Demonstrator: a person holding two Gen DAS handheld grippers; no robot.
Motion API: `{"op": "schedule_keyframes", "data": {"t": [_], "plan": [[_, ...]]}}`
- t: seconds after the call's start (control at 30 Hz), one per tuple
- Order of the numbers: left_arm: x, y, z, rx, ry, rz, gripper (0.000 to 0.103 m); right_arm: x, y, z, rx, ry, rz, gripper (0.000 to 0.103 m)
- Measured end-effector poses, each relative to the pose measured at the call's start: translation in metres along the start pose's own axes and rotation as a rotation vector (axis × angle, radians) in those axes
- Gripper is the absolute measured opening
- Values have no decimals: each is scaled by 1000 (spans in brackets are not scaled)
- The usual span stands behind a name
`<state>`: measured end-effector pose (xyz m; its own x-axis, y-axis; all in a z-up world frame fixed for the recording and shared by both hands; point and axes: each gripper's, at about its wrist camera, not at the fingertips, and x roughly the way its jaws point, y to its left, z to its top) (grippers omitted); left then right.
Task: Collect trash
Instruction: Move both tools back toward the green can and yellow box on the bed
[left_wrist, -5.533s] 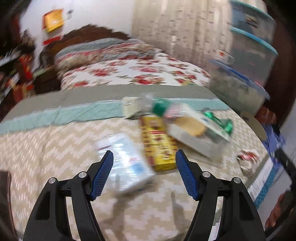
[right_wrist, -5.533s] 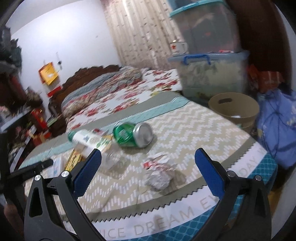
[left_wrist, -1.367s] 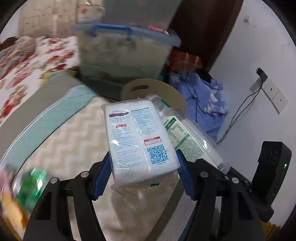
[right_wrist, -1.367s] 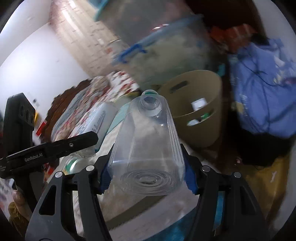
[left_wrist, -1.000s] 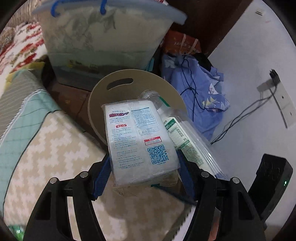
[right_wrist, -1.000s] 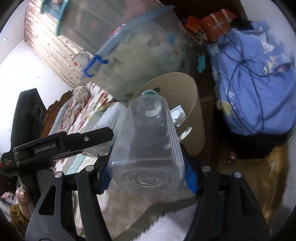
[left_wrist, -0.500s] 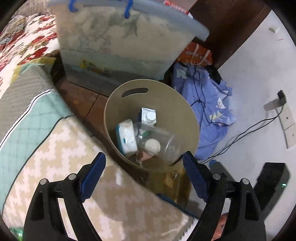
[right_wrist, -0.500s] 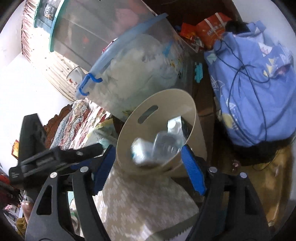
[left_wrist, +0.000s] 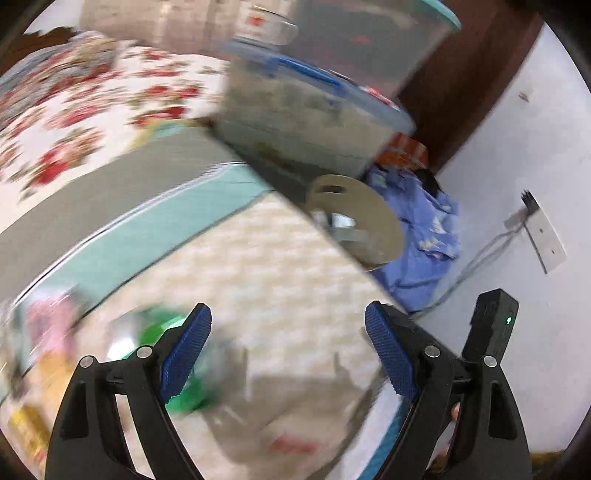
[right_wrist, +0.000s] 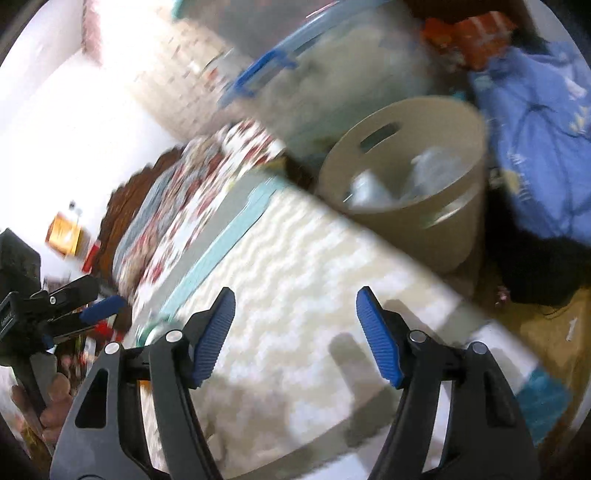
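My left gripper (left_wrist: 287, 312) is open and empty above the chevron blanket (left_wrist: 280, 266). A blurred green can (left_wrist: 166, 332) lies just beyond its left finger, and a crumpled wrapper (left_wrist: 288, 443) lies below the jaws. The tan bin (left_wrist: 384, 229) stands on the floor past the bed's corner. In the right wrist view, my right gripper (right_wrist: 295, 295) hangs over the same blanket with nothing between its closing jaws. The bin (right_wrist: 436, 229) sits ahead and to the right, holding a clear bottle (right_wrist: 432, 166) and a white packet (right_wrist: 365, 188). The left gripper (right_wrist: 92, 299) shows at far left.
Stacked clear storage boxes (left_wrist: 306, 110) with blue lids stand behind the bin. A blue cloth heap (left_wrist: 424, 236) and a wall socket (left_wrist: 543, 236) with a cable lie to its right. A floral bedspread (left_wrist: 74, 122) covers the far bed. More blurred litter (left_wrist: 40, 369) lies at the left.
Both grippers let go over the bin; the white packet and clear bottle now lie inside it. Both have since swung back left over the bed, empty.
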<state>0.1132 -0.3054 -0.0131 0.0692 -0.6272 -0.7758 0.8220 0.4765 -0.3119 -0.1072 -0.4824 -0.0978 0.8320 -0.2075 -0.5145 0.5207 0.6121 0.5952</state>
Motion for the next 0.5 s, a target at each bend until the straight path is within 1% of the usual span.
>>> {"op": "schedule_keyframes", "data": {"t": [0.13, 0.23, 0.27, 0.37, 0.43, 0.5], "plan": [[-45, 58, -42, -91, -58, 94, 81, 12, 35, -22, -76, 65, 19, 67], [-73, 94, -77, -154, -99, 199, 81, 15, 56, -35, -118, 87, 21, 67], [-80, 102, -86, -164, -108, 234, 81, 15, 63, -39, -130, 90, 21, 67], [-98, 124, -119, -165, -136, 386, 81, 12, 81, -49, -177, 89, 20, 67], [-104, 131, -131, -162, -142, 438, 81, 9, 96, -59, -223, 85, 15, 67], [-109, 139, -143, -166, -147, 469, 81, 8, 106, -66, -247, 88, 12, 67]]}}
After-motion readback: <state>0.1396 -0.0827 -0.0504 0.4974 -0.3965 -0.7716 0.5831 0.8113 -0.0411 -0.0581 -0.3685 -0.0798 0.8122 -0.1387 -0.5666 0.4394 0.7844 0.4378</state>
